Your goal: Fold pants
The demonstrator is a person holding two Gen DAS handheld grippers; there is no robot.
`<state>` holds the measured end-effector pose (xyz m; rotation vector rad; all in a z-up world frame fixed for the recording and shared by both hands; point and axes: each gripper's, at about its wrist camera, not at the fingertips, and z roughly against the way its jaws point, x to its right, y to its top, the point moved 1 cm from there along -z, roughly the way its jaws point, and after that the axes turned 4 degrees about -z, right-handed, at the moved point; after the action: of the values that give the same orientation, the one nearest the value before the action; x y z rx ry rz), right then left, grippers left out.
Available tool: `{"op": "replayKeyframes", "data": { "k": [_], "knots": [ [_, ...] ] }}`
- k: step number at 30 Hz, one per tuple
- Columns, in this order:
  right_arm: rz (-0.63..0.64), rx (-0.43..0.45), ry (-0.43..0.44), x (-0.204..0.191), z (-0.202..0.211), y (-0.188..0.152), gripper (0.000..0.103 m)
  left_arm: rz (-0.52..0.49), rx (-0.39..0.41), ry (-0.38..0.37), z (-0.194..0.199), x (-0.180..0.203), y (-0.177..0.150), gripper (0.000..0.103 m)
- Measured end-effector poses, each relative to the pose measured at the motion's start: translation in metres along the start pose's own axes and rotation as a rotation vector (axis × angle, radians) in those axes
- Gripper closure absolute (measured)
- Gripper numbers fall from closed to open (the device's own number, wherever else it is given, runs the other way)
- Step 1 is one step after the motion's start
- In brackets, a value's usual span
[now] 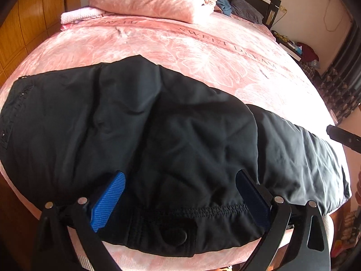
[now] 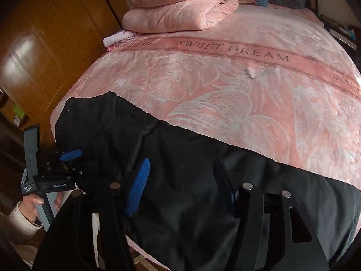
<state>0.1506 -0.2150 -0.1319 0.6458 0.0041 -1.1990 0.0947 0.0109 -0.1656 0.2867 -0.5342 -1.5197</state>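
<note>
Both grippers' jaws stand apart, gripping nothing. Left gripper (image 1: 180, 194) hovers over the near hem of the black pants (image 1: 158, 131), which lie folded across the near edge of the pink bed (image 1: 203, 45). Right gripper (image 2: 182, 180) hangs above the pants, farther right.

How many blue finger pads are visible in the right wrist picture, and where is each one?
3. Two belong to the right gripper: one bright pad left of centre and one dark pad, both over the black pants. The third is on the left gripper; its partner is hidden.
</note>
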Motion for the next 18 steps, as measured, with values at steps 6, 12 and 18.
{"op": "replayKeyframes", "data": {
  "k": [6, 12, 18],
  "knots": [
    [0.265, -0.178, 0.089, -0.066, -0.099, 0.075, 0.04, -0.021, -0.014, -0.018, 0.007, -0.006, -0.001, 0.004],
    [0.324, -0.357, 0.15, -0.074, -0.16, 0.087, 0.046, -0.052, -0.03, -0.016, -0.002, -0.004, 0.004, 0.004],
    [0.404, -0.348, 0.191, -0.083, -0.16, 0.079, 0.094, -0.064, -0.024, -0.016, -0.011, 0.008, 0.009, 0.004]
  ]
}}
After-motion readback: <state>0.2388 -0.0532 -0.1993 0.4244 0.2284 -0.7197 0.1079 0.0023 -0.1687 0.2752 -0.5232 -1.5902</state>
